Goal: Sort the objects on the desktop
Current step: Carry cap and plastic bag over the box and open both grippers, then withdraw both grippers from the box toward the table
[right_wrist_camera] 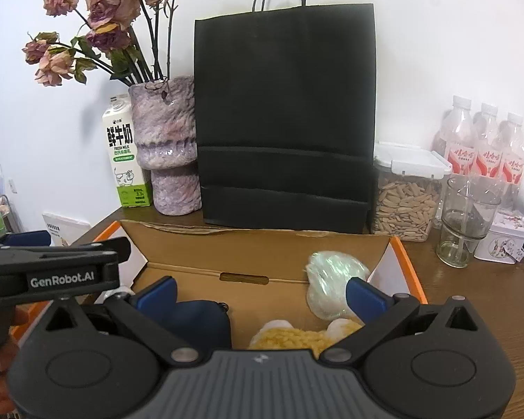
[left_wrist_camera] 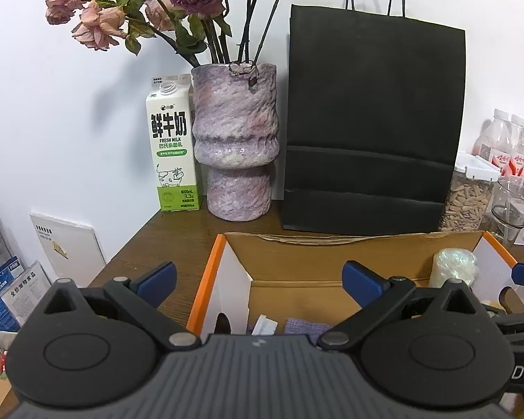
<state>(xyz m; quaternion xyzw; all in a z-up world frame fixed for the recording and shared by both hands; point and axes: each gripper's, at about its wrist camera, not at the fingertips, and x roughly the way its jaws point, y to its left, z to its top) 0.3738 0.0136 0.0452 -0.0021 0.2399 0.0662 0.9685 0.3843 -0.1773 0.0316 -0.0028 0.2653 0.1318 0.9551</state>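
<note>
Two hand-held grippers hover side by side over an open brown cardboard box with orange-edged flaps [right_wrist_camera: 262,265], which sits on the dark wooden desk [right_wrist_camera: 471,300] in front of a tall black paper carrier bag [right_wrist_camera: 284,115]. The left gripper [left_wrist_camera: 258,279] has its blue-padded fingers spread wide with nothing between them, and the right gripper [right_wrist_camera: 260,295] is likewise spread and empty. The things to be sorted lie in the box, below and ahead of both tools: in the right wrist view a pale, shiny plastic-wrapped bundle [right_wrist_camera: 328,279] rests against the box's right-hand side, just beside the right finger pad; a fluffy yellow-and-white soft item [right_wrist_camera: 304,337] lies directly under the gap between the fingers; and a dark navy fabric pouch [right_wrist_camera: 199,321] sits toward the left. The left wrist view shows the box's left end, where only a small white piece [left_wrist_camera: 263,324] and a lavender textured cloth [left_wrist_camera: 305,326] peek out under the tool's body. The right gripper looks nearer to the yellow item, which lies almost straight down from it, so a short descent seems the likely next move. Its long axis appears to run across the fingers' closing line, though much of it is hidden, so I cannot be sure.
</note>
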